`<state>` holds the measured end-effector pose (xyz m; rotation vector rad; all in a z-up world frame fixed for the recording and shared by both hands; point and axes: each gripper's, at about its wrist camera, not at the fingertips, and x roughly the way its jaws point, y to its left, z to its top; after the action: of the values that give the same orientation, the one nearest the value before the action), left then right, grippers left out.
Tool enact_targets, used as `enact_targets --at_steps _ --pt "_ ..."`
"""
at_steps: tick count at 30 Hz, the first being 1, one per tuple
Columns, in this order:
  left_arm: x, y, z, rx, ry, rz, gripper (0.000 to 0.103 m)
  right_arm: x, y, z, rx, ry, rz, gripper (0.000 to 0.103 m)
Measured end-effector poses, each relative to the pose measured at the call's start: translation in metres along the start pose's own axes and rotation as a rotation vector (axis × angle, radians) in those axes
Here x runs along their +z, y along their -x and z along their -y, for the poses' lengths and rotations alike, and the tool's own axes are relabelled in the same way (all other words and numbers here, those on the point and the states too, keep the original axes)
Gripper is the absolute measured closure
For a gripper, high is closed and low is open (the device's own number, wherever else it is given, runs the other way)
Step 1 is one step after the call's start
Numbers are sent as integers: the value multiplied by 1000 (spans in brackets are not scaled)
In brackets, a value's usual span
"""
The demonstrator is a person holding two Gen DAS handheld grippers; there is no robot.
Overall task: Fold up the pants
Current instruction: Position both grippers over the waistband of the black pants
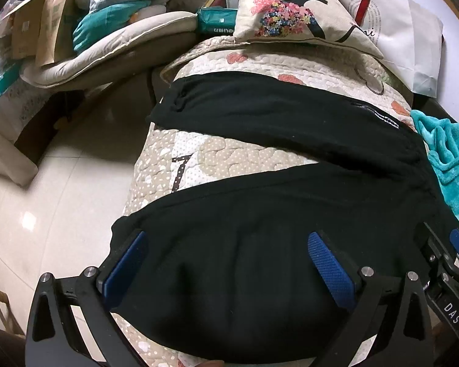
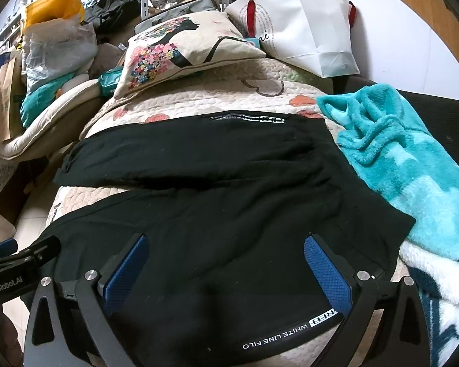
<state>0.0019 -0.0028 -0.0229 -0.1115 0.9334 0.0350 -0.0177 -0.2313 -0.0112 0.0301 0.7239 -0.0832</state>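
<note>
Black soft-fabric pants point(image 1: 260, 244) spread flat over a cream quilted cover with dotted and heart-shaped patches point(image 1: 229, 156), directly ahead of and beneath both hand-held grippers. Two legs splayed apart in a V, joined at the right of the left hand-held gripper point(image 1: 229, 263), with a wedge of quilt showing between them. Far leg lying across the quilt ahead; near leg passing under and between the blue pads. A small white-lettered label on the far leg point(image 2: 248, 119). A black band printed with white lettering along the near edge point(image 2: 290, 335), just below the right hand-held gripper point(image 2: 226, 266), close to its right finger.

Left hand-held gripper spread wide, blue-padded fingers point(image 1: 330, 269) over the near leg, nothing pinched between them. Right hand-held gripper likewise spread wide above the cloth, holding nothing; contact with the fabric impossible to judge.

Right of the right hand-held gripper, a fluffy turquoise and white fleece blanket point(image 2: 397, 159), bunched, touching the pants' right edge. Ahead, beyond the far leg, a cream cushion printed with a figure in multicoloured flowers point(image 2: 180, 49), resting on the quilt. Beside it to the right, a white paper bag with red handles point(image 2: 309, 30). Ahead to the left, a heap of plastic bags, cardboard and padded cushions point(image 2: 52, 49), well apart from the pants. Pale glossy tiled floor point(image 1: 46, 214) left of the left hand-held gripper.
</note>
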Motion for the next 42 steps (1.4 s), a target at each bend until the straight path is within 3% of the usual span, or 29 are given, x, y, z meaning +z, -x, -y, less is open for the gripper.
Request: enact_targets --at_steps 30,42 --pt "1 -3 2 -30 11 -45 0 -5 -2 -7 -1 5 -9 0" --pt "-9 -27 8 -12 -14 -160 0 -6 -3 -8 2 11 -15 0"
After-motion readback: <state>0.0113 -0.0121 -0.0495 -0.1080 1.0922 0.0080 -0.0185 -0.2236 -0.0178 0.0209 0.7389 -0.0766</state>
